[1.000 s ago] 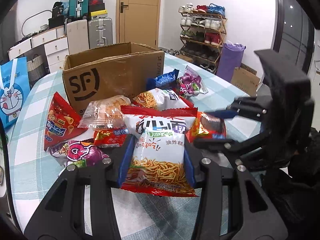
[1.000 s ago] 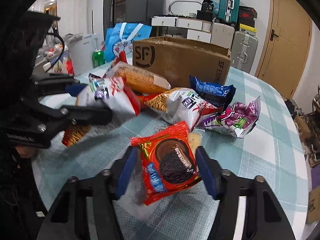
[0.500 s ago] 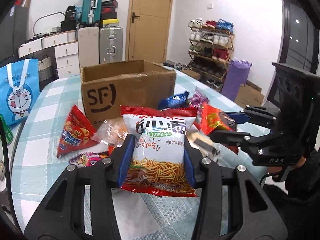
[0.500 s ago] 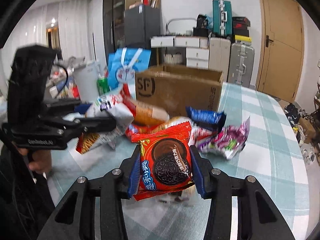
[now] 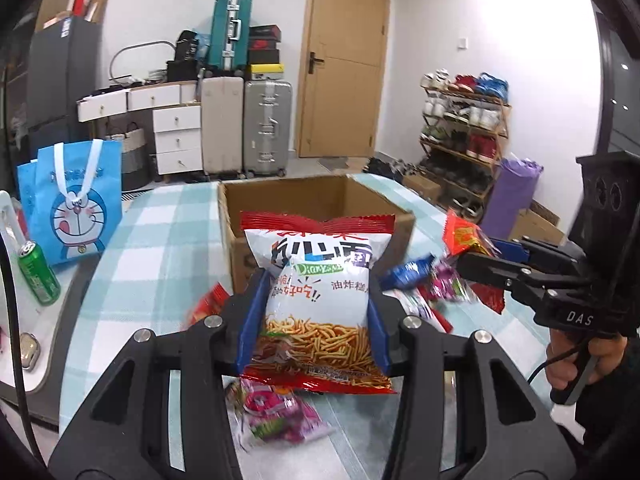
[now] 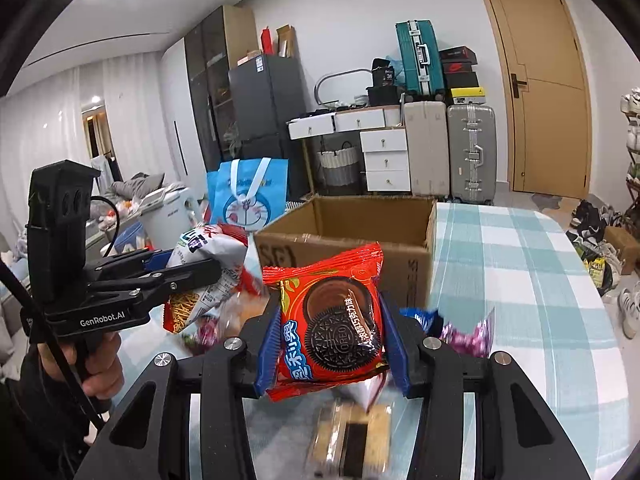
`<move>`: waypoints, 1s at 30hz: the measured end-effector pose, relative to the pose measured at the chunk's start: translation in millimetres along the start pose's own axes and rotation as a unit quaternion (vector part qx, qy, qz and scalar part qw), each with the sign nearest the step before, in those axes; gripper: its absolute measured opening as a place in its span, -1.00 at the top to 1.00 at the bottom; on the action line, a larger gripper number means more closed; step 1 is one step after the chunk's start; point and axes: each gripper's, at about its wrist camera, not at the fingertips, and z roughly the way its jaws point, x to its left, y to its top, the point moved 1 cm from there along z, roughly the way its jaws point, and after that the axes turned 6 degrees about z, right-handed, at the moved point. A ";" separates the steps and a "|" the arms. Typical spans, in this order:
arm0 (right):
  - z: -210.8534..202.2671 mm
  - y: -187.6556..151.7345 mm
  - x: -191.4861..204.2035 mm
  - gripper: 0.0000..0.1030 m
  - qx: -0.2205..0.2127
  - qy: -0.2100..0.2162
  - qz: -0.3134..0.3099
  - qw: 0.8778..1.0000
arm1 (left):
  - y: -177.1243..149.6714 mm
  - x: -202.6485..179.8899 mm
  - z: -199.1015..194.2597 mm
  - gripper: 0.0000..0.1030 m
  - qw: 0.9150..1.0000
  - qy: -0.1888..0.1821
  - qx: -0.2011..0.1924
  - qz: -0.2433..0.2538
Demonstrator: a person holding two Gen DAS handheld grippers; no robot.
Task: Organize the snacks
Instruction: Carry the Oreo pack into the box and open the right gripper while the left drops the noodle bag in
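Left gripper: your left gripper [image 5: 314,316] was pinching the noodle snack bag [image 5: 318,300] between its blue pads, one pad pressed on each side edge of the bag.
Noodle snack bag: it hung upright in your grip, clear of the table, its red top seam level with the near wall of the cardboard box [image 5: 236,240] behind it.
Right gripper: your right gripper [image 6: 332,344] was clamped on the red Oreo packet [image 6: 330,320], a pad pressed against either side of the wrapper.
Oreo packet: you held it upright and off the table, in front of the box's near wall in the right wrist view; it also showed at the far right of the left wrist view, sticking out past your right gripper's fingers.
Cardboard box: it stood open-topped on the checked tablecloth [image 6: 520,280], beyond both held packets; what the pictures showed of its inside was bare brown cardboard.
Snacks left on the table: a blue packet [image 5: 404,272] and a purple packet [image 6: 468,332] lay close together near the box's right corner; a pink packet [image 5: 276,416] lay just under your left gripper, blurred; a red packet [image 5: 208,304] peeked out beside its left finger; a clear-wrapped biscuit pack [image 6: 348,440] lay under your right gripper, blurred as well.
Your hands: each hand [image 6: 100,364] showed in the other wrist's view, wrapped round its gripper's handle.
Around the table: a blue cartoon tote bag [image 5: 72,200] stood at the table's far left, with a green drink can [image 5: 38,274] near it.
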 end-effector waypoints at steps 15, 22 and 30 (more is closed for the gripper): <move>39.7 63.3 -6.8 0.11 -0.017 -0.010 0.017 1.000 | 62.0 15.4 64.8 0.18 0.999 0.037 0.009 -0.019; 67.0 76.7 -21.5 0.11 -0.008 -0.008 0.050 0.999 | 67.5 29.1 100.7 0.18 0.998 0.046 0.024 -0.041; 89.5 84.2 -32.5 0.02 0.006 -0.020 0.081 0.997 | 75.4 35.7 125.6 0.17 0.997 0.054 0.040 -0.043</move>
